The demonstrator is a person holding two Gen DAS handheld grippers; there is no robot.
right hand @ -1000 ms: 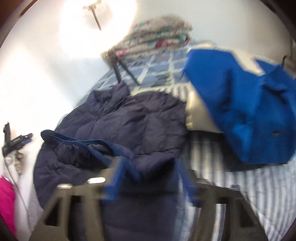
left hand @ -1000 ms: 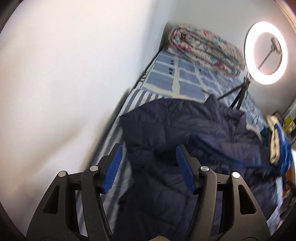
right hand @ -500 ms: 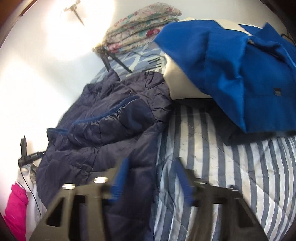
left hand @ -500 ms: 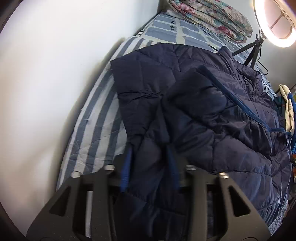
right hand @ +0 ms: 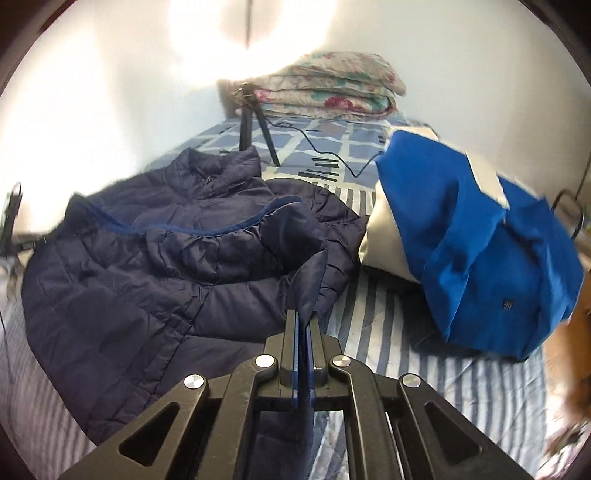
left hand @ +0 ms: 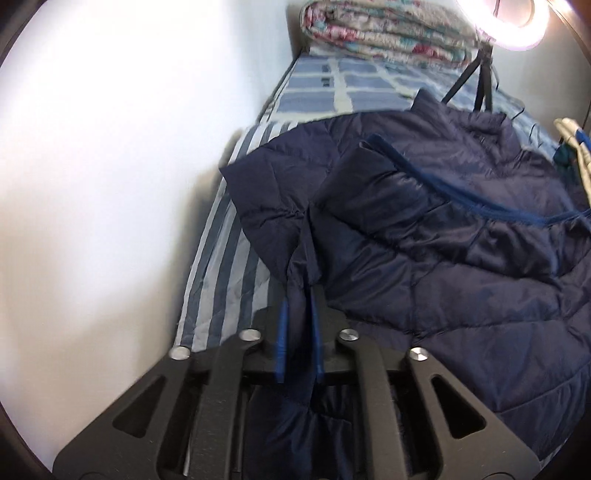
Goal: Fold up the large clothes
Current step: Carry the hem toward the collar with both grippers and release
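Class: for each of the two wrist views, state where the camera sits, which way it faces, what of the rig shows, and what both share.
Left wrist: behind the left claw, facing up the bed along the wall; its fingers pinch the navy jacket.
Right wrist: behind the right claw, facing the bedhead; fingers pinch the jacket, beside the blue garment.
Shared: jacket, folded quilt, tripod.

Each camera sat just behind its own tool and looked forward along the fingers, low and close over the bed [left hand: 218, 266]. The left wrist view faced up the bed beside the wall [left hand: 110, 147]. The right wrist view faced the same way from the opposite side. Both views shared the navy jacket [left hand: 424, 240] [right hand: 155, 266], the folded quilt [left hand: 376, 33] [right hand: 332, 88] and the tripod [left hand: 480, 77] [right hand: 251, 125].
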